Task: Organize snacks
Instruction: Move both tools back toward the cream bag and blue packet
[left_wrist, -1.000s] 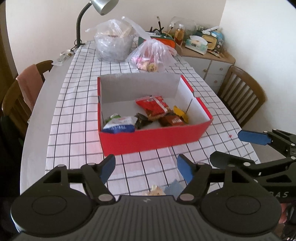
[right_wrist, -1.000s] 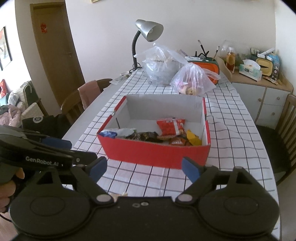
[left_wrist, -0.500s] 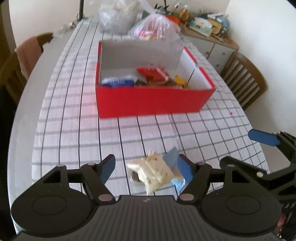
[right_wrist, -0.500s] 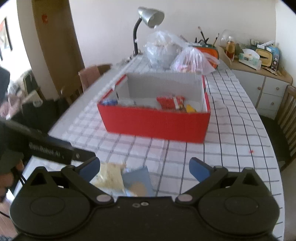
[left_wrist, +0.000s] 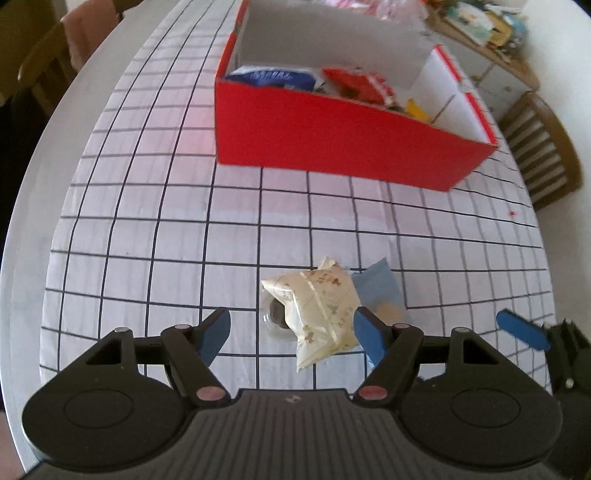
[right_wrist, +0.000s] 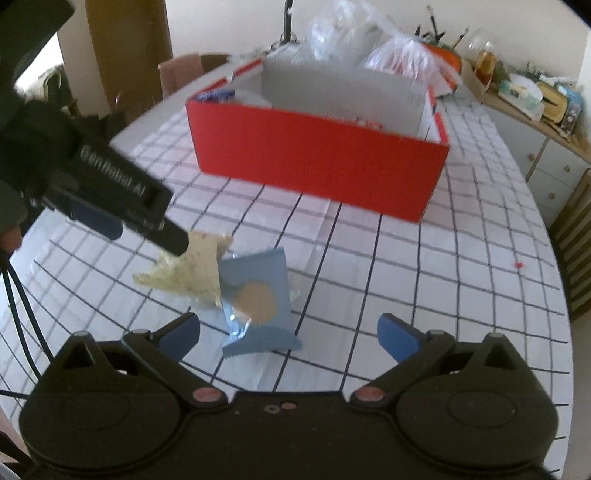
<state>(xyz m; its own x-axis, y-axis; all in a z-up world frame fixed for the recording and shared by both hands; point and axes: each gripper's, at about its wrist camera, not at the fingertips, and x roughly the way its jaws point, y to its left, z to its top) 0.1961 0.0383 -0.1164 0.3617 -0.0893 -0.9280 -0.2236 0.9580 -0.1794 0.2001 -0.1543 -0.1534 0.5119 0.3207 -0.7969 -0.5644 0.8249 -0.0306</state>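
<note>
A: Item one, what is obscured?
B: A dark round snack (left_wrist: 276, 316) in clear wrap, lower centre of the left wrist view, mostly under the cream packet (left_wrist: 320, 309); its kind cannot be read. The blue packet (right_wrist: 258, 300) is partly covered there by a finger of the left gripper (left_wrist: 291, 332). Both frames are blurred.

A: Item two, containers?
B: Red box (left_wrist: 332, 147), upper centre, grey inside, on the checked tablecloth (left_wrist: 147, 221). It holds a blue-and-white bag (left_wrist: 273, 76) at its left end, a red packet (left_wrist: 356, 84) in the middle, and a yellow piece (left_wrist: 419, 109) to the right. Two clear plastic bags (right_wrist: 399, 55) stand behind the box at the top of the right wrist view; their contents are possibly sweets.

A: Item three, loose snacks?
B: The cream packet is speckled and crumpled, touching the blue packet, which bears a tan circle. Both lie on the cloth, lower centre, apart from the box.

A: Item four, tongs?
B: The left gripper is released, its fingers either side of the cream packet. The right gripper (right_wrist: 288, 332) is spread wide, empty, with the blue packet just ahead.
</note>
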